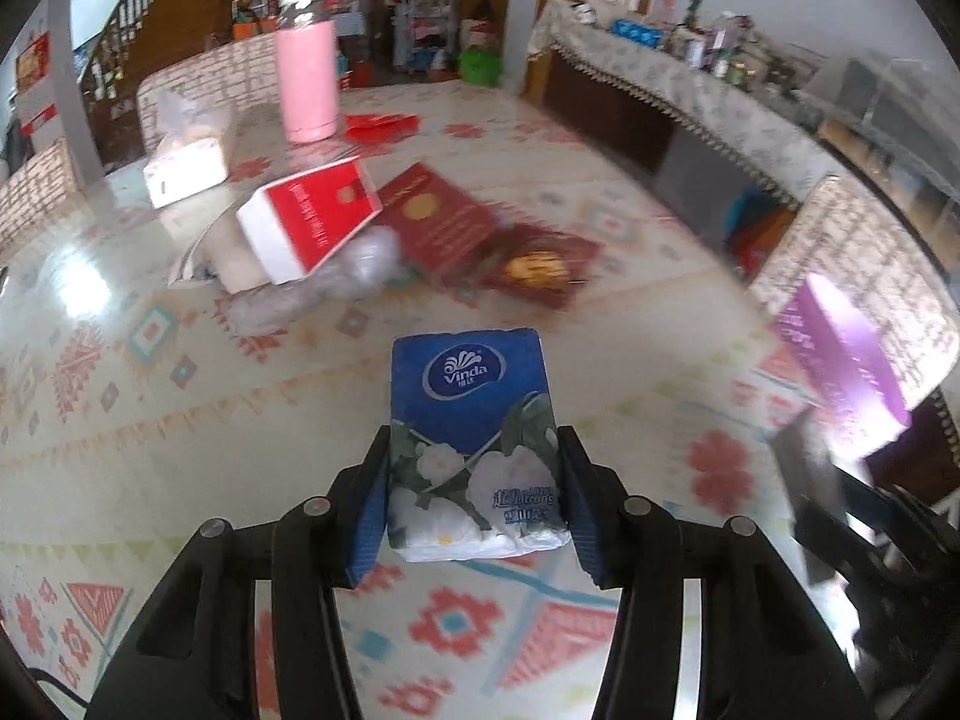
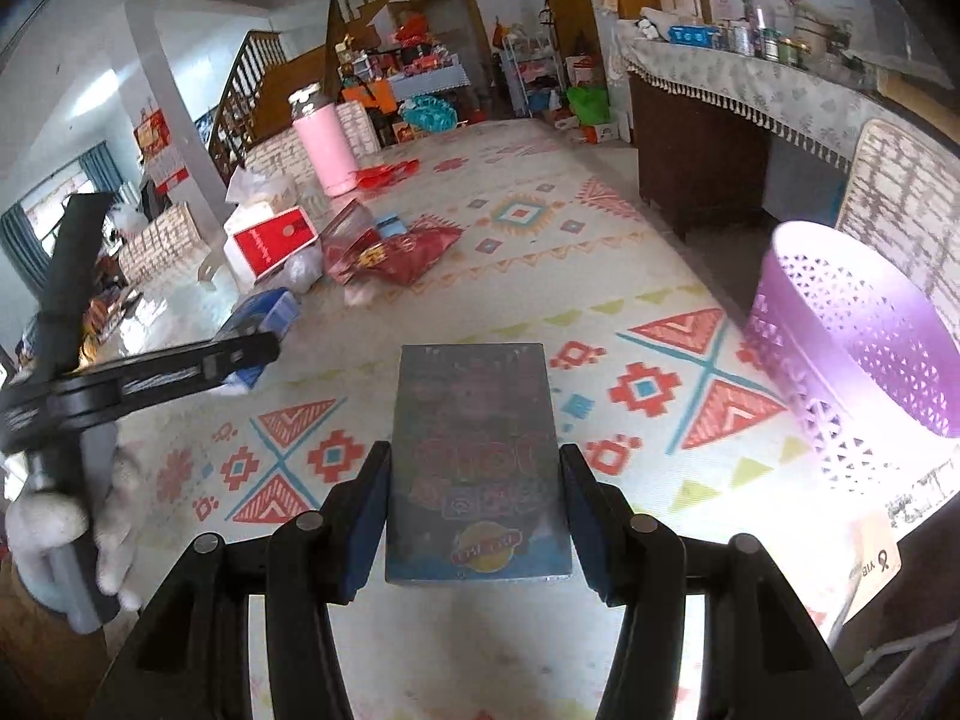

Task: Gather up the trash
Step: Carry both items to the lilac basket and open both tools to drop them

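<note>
My left gripper (image 1: pixel 474 450) is shut on a blue Vinda tissue pack (image 1: pixel 471 414), held above the patterned table. The same gripper and pack also show at the left of the right wrist view (image 2: pixel 258 324). My right gripper (image 2: pixel 474 456) is shut on a flat grey snack box (image 2: pixel 477 462), held above the table. A purple perforated basket (image 2: pixel 864 354) stands to the right of it, at the table's edge; it shows blurred in the left wrist view (image 1: pixel 840 348).
A heap lies further along the table: a red-and-white box (image 1: pixel 312 222), red packets (image 1: pixel 444 222), crumpled clear plastic (image 1: pixel 366 258), a white tissue pack (image 1: pixel 186 162) and a pink flask (image 1: pixel 306 78). A cloth-covered sideboard (image 2: pixel 750 78) stands to the right.
</note>
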`<state>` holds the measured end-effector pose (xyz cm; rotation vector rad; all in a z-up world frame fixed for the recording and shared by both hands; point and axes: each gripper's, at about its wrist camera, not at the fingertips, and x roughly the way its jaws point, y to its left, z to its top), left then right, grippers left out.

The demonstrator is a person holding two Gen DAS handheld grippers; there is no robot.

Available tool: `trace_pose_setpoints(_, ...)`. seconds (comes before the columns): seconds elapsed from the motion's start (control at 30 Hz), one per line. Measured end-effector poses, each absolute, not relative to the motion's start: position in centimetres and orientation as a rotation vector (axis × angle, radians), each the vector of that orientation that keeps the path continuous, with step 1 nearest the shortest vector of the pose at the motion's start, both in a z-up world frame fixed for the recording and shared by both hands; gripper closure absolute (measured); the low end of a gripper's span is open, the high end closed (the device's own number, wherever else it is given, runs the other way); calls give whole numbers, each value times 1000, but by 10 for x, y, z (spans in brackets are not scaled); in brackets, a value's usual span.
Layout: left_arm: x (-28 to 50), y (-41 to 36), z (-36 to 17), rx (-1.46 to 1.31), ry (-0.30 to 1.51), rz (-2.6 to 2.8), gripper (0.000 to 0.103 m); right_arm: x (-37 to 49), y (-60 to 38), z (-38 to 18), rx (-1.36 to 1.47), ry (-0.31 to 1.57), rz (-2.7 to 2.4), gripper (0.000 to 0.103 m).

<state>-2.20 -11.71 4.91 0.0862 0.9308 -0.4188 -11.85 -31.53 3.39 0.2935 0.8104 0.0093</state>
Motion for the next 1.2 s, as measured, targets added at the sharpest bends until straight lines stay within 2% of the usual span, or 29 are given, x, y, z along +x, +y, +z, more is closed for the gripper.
trace_pose_setpoints(0.3,-54,-174,83,131,889,-545,53,-145,-372,48,383,735,-38,44)
trace_pose_setpoints(0.67,-65,-306,96,252,905,-762,53,-174,-474,62,452,662,-203,44)
trace_pose_setpoints(0.9,-63,-386,100,287,900,-855,53,-183,-531,58,523,646,-283,44)
trace_pose_setpoints(1.2,-46,-445,86,313,943,-874,51,-164,-573,48,538,649,-333,43)
